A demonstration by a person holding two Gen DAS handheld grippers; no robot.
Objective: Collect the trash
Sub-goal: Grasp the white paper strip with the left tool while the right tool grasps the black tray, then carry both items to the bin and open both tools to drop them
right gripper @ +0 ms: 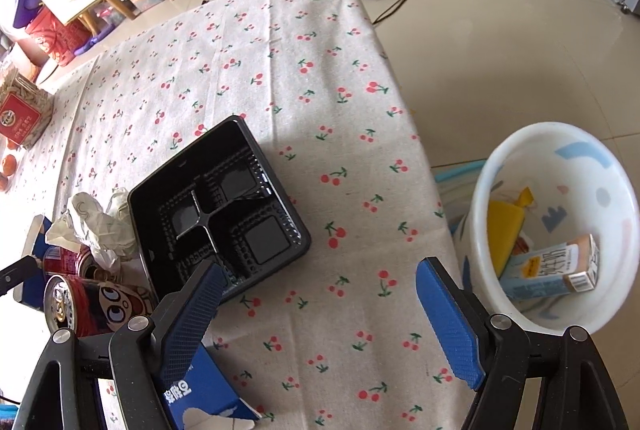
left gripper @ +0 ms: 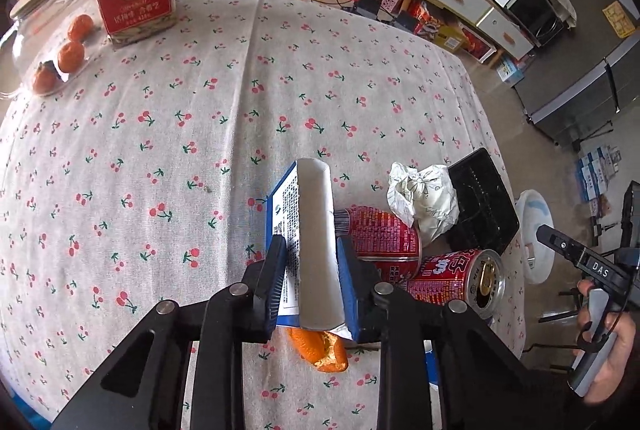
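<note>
Closest to the lens, the left gripper [left gripper: 312, 270] has its fingers clamped on a blue and white carton [left gripper: 304, 226] lying on the tabletop [left gripper: 200, 134] beside two red cans [left gripper: 384, 242]. The right gripper [right gripper: 320, 310] hangs above a black tray [right gripper: 216, 206], fingers apart and empty. The pickup seems underway; next, probably lift the carton and carry it to the white bin [right gripper: 560, 230] on the floor.

right hand-held gripper [right gripper: 316, 304]: open over tablecloth [right gripper: 280, 70] | black tray [right gripper: 224, 206] | bin [right gripper: 560, 226]
</note>
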